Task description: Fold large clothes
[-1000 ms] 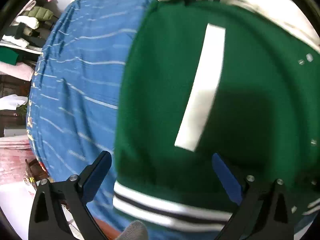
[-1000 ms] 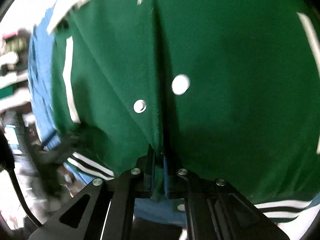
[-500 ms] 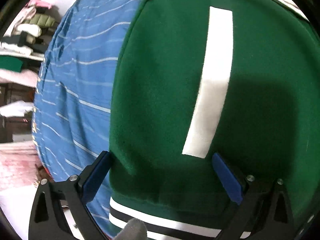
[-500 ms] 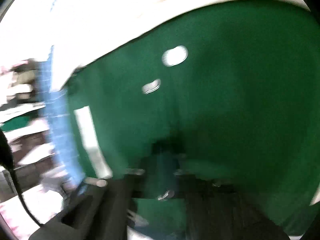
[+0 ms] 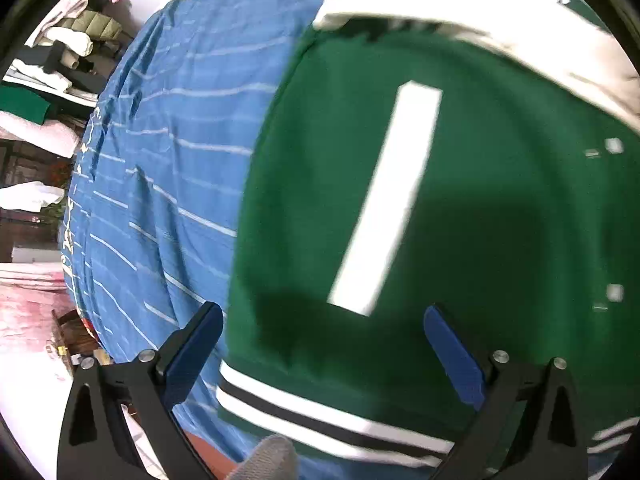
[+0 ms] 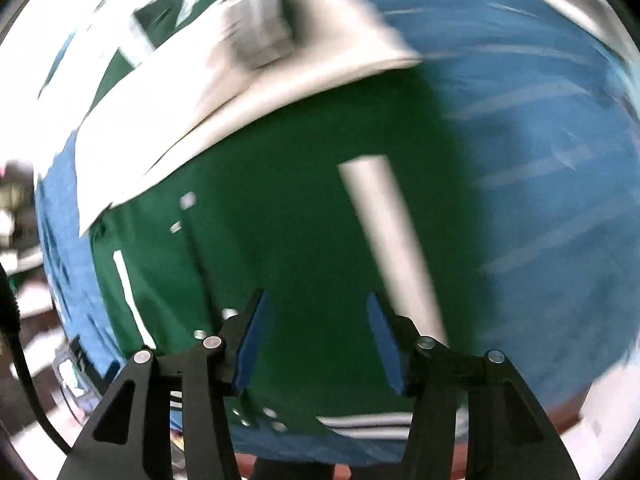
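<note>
Jacket (image 5: 460, 208) lies flat on sheet (image 5: 180, 160), whose bare cloth we see beyond both side edges; left gripper (image 5: 320, 344) spread, right gripper (image 6: 316, 340) opening, both empty; no legible writing.

Bright daylight, blown-out whites, fisheye-bent edges, heavy right-view motion blur.

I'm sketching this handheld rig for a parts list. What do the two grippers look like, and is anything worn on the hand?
Both the left gripper and right gripper have black angular fingers with triangular cut-outs, silver round screws and blue pads. A black cable runs beside the right one. A grey knitted glove fingertip shows under the left.
</note>
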The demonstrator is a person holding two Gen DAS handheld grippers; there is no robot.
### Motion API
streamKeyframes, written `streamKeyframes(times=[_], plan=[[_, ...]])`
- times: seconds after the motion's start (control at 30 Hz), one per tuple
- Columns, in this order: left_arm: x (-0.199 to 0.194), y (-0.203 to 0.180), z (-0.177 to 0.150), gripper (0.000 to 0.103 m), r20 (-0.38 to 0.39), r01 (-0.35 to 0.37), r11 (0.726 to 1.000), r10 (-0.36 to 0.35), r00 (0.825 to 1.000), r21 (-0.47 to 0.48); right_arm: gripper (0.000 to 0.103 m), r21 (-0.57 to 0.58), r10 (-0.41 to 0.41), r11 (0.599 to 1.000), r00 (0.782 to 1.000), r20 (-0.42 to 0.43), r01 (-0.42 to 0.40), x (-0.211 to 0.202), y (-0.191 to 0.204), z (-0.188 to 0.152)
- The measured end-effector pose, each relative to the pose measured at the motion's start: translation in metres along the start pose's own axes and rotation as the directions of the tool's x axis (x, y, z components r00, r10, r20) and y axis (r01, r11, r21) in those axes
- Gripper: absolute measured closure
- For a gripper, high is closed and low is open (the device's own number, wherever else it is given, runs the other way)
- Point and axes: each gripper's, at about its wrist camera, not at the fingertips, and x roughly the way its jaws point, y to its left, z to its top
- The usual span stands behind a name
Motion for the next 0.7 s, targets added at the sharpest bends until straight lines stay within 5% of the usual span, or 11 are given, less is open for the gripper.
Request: streamKeyframes(times=[0.27,0.4,0.53,0.7], plan=[[-0.027,-0.115,-0.010,0.000,0.044,0.063,0.988,-0.070,0.997,0.144,0.050,0.097,-0.023,0.995,1.000,-0.018,0.025,-0.018,-0.121,-0.002],[-0.019,-0.168,-0.005,0.000,0.101,-0.072,0.985,0.056,0.993,0.159,0.067,0.046,0.035,0.998,0.999,0.016,-0.035,0.000,-0.118,0.010],[0.010,-0.184,0.001,0.000,0.076,-0.225,0.968,0.217,0.973,0.115,0.067,-0.056,0.132,0.990,0.991,0.023,-0.131,0.009,-0.114,0.062],[0.017,-0.185,0.003,0.000,0.054,-0.298,0.954,0.297,0.953,0.016,0.066,-0.189,0.177,0.967,0.984,0.007,-0.173,0.035,-0.094,0.139]])
